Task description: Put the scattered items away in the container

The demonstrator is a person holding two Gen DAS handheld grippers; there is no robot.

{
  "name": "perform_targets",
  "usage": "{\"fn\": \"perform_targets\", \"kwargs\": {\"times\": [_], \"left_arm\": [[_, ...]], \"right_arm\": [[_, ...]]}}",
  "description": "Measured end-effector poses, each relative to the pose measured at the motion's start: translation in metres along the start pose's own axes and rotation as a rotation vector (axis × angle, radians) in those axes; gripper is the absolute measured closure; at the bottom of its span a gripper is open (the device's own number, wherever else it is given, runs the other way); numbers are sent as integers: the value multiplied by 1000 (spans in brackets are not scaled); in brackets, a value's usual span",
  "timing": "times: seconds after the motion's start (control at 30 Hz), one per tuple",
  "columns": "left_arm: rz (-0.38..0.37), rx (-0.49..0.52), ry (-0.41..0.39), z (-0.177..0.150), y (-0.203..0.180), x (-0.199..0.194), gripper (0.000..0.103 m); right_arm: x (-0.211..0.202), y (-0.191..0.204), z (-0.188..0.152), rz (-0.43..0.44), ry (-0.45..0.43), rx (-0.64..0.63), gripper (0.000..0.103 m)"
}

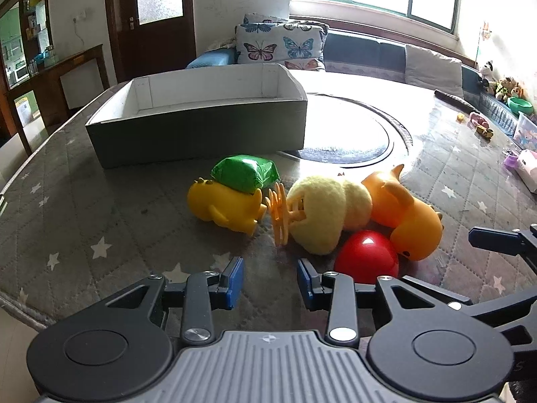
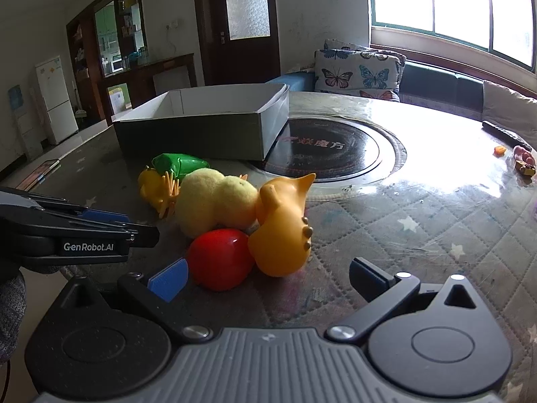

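Left gripper (image 1: 270,280) fingers spread, nothing between them; toy pile sits just ahead of the tips on the table (image 1: 100,208). Right gripper (image 2: 266,277) wide open, empty, red ball (image 2: 220,258) just ahead of its left pad, orange toy (image 2: 282,228) ahead between the fingers. Plush duck (image 1: 322,211), yellow toy (image 1: 225,206), green packet (image 1: 245,174) further ahead. Grey box (image 1: 201,117) beyond the pile, well clear of both grippers

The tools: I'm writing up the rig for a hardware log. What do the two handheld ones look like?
Both match: black linkage arms with silver pivot screws, round black discs either side of a ribbed grey centre plate, and blue pads on the fingers. The left tool carries white "GenRobot.AI" lettering on its side. A grey knitted sleeve shows at the right wrist view's edge. No cables visible.
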State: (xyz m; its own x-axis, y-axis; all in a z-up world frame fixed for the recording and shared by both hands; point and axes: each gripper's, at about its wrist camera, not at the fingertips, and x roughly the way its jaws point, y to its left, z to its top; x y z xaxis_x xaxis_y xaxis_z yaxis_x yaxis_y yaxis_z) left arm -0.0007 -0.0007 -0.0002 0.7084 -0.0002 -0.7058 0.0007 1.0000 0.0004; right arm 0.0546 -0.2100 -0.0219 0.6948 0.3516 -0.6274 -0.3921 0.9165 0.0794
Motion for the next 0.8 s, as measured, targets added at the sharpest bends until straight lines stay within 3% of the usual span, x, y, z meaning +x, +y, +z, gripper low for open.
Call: {"fn": "perform_targets", "kwargs": {"times": [0.8], "left_arm": [[-16,31,44,-10,-11,-2,65]], "right_arm": [[-1,13,-6,3,36,-43,0]]}}
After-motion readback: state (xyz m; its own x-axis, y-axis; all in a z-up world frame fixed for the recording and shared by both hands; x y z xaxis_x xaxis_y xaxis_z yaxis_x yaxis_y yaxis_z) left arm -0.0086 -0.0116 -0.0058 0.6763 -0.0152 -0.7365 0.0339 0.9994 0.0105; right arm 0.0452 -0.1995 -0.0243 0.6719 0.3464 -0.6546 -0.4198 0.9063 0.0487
